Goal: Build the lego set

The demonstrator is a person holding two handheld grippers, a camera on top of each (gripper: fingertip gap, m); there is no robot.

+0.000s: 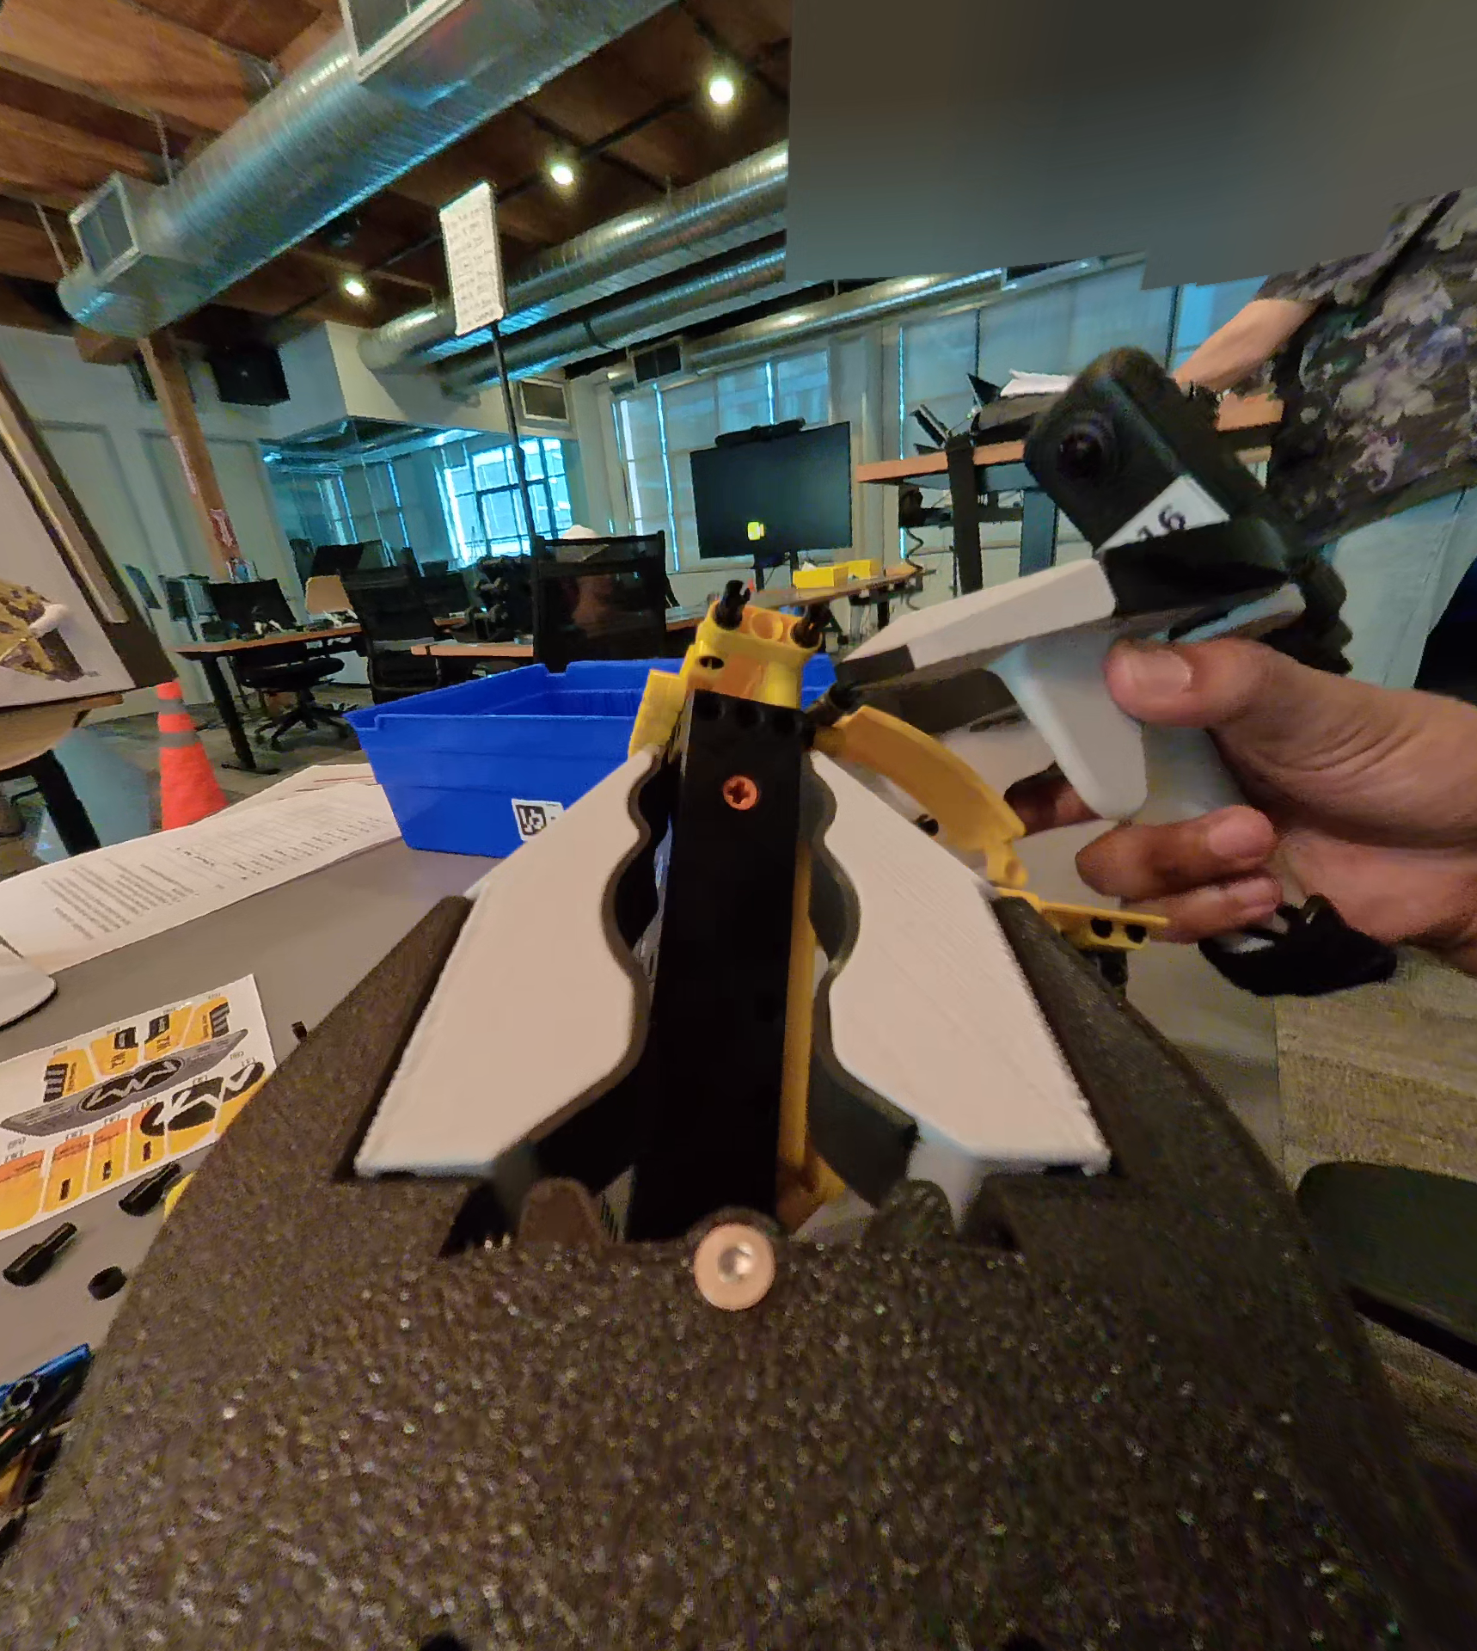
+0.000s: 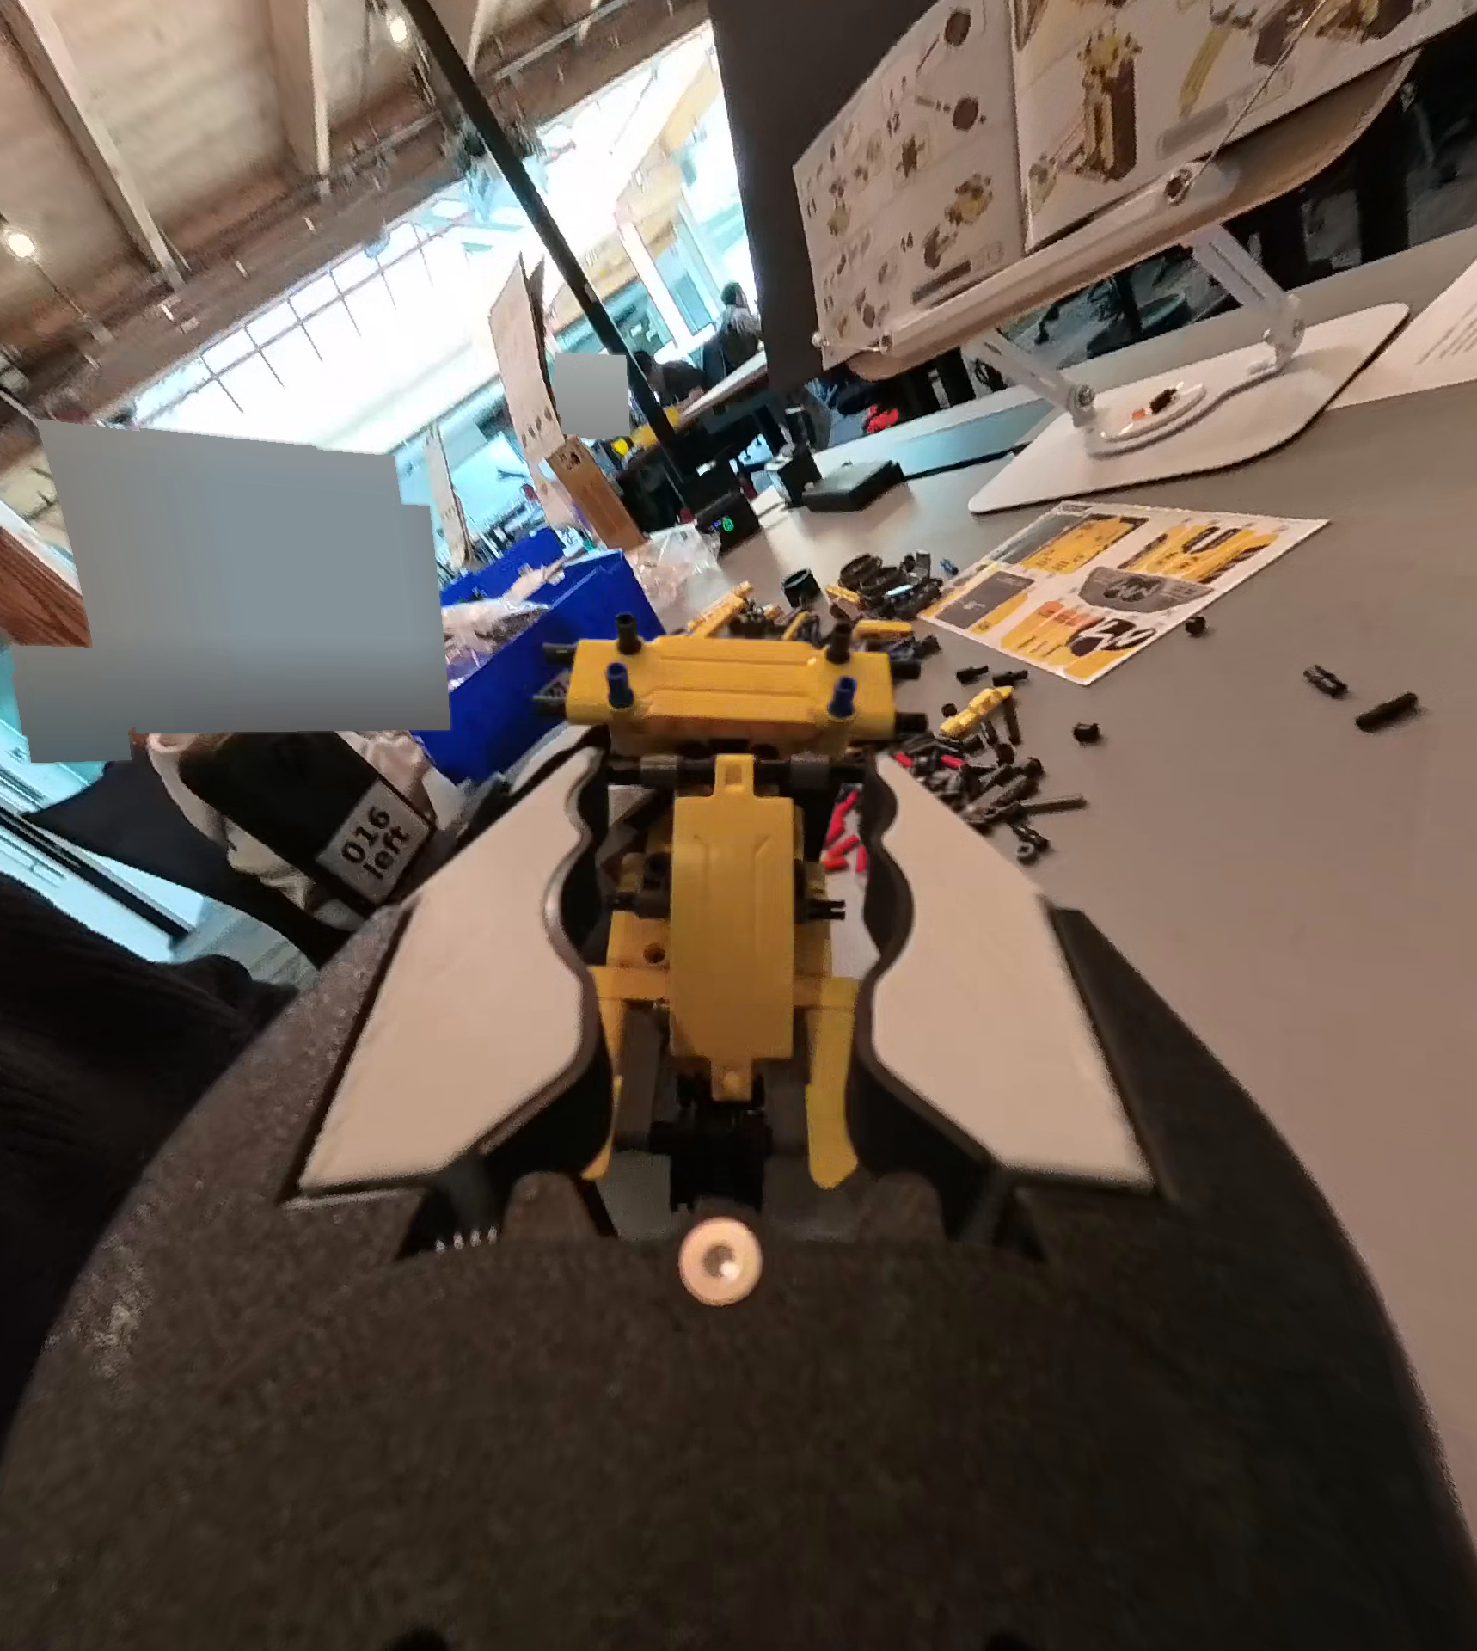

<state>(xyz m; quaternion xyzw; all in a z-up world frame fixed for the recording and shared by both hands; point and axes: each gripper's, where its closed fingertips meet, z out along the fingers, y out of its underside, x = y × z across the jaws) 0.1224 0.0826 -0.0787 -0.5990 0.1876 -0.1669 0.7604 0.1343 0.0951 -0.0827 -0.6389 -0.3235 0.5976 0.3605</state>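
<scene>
**Both Grippers on One Brick Model**

The left gripper [image 1: 730,786] and the right gripper [image 2: 735,795] each pinch the yellow-and-black brick model [image 2: 730,902], held above the grey table [image 2: 1253,893]. Risk: opposing pull or twist could separate joints, dropping parts among the loose pins [image 2: 985,768].

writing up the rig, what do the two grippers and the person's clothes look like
Both grippers have pale grey fingers with wavy black inner pads on a speckled dark body with a silver screw. The right gripper has a white handle and black camera. Patterned shirt.
</scene>
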